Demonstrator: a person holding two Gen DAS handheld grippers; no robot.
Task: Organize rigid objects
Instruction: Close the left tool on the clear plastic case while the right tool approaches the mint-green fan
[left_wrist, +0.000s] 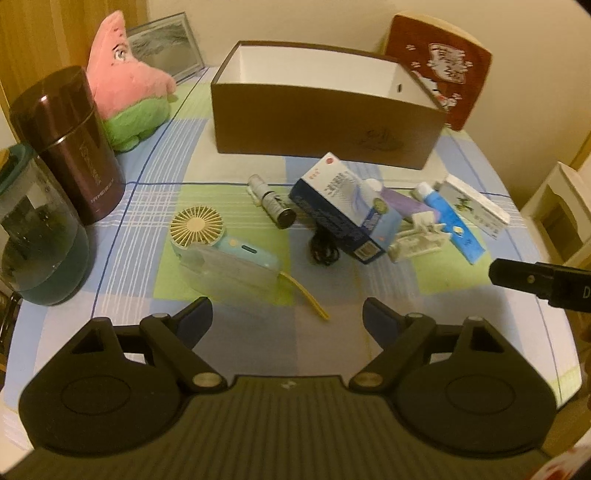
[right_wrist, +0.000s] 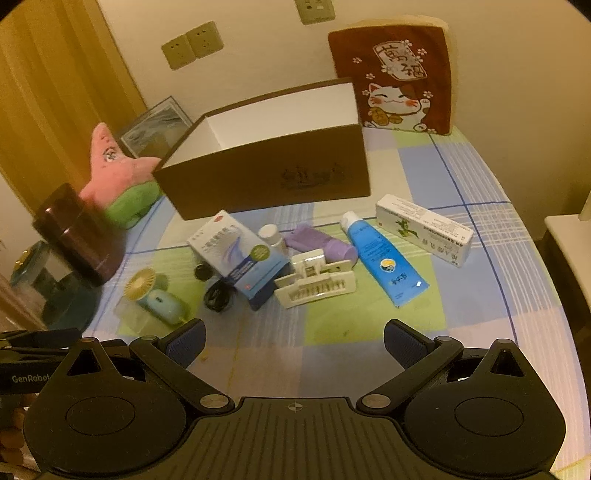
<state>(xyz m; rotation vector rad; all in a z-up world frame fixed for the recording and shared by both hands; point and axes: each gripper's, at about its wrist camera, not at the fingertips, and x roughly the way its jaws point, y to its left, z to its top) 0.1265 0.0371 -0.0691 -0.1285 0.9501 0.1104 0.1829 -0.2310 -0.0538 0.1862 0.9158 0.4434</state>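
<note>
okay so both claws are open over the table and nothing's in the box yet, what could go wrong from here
1. The blue and white carton leans on the clutter, over the black cable; lifting either might topple the carton or drag its neighbours.
2. The battery lies on its side and could roll if nudged.
3. The blue tube is soft, so a hard squeeze may deform it.

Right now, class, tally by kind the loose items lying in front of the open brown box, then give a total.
Cartons: 2
Tubes: 2
Bottles: 2
Fans: 1
Clips: 1
Cables: 1
Total: 9
</note>
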